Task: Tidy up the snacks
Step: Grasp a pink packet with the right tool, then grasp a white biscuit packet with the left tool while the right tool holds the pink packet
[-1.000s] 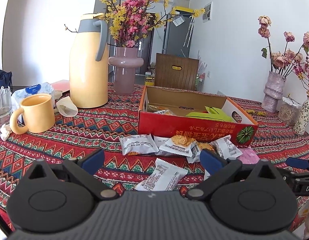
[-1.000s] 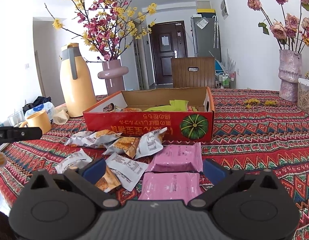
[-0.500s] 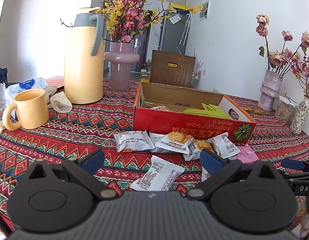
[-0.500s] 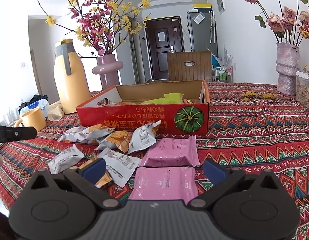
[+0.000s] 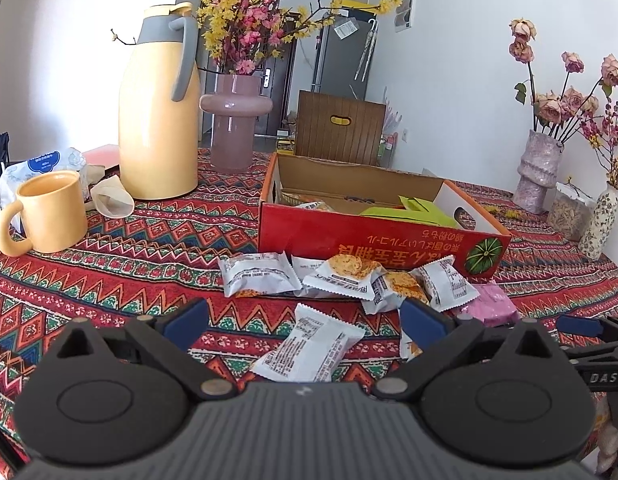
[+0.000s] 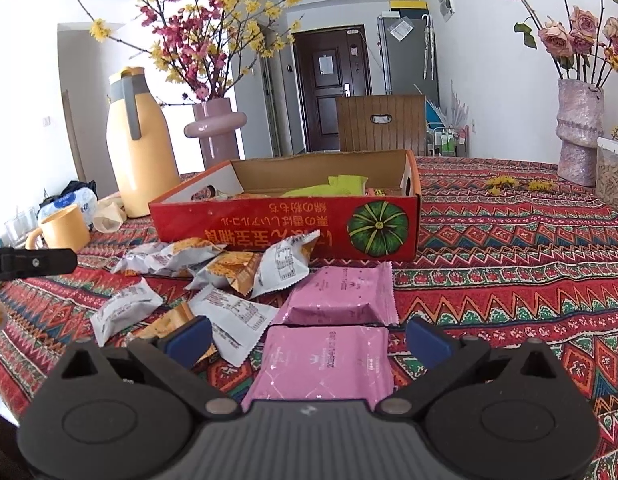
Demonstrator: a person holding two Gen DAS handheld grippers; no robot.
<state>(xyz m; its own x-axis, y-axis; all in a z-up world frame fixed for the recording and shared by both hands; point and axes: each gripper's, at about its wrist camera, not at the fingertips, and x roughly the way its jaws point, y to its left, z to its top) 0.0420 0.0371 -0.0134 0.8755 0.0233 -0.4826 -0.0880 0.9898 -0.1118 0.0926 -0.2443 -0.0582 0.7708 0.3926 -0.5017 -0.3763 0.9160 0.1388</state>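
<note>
Left-wrist view shows the left gripper (image 5: 303, 314) spread wide and empty above a white packet (image 5: 309, 346) lying between its fingers on the patterned cloth (image 5: 149, 248). Beyond it, more packets (image 5: 341, 278) are heaped against the front wall of the red box (image 5: 369, 238) — a green pouch (image 5: 413, 210) sits inside. A yellow mug (image 5: 49, 212), a jug (image 5: 159, 104) and a pink vase (image 5: 235, 122) stand well off to the left. On the right-wrist view, the right gripper (image 6: 307, 334) is likewise wide and empty, with two pink packs (image 6: 337, 322) between its fingers — one behind the other, touching.
</note>
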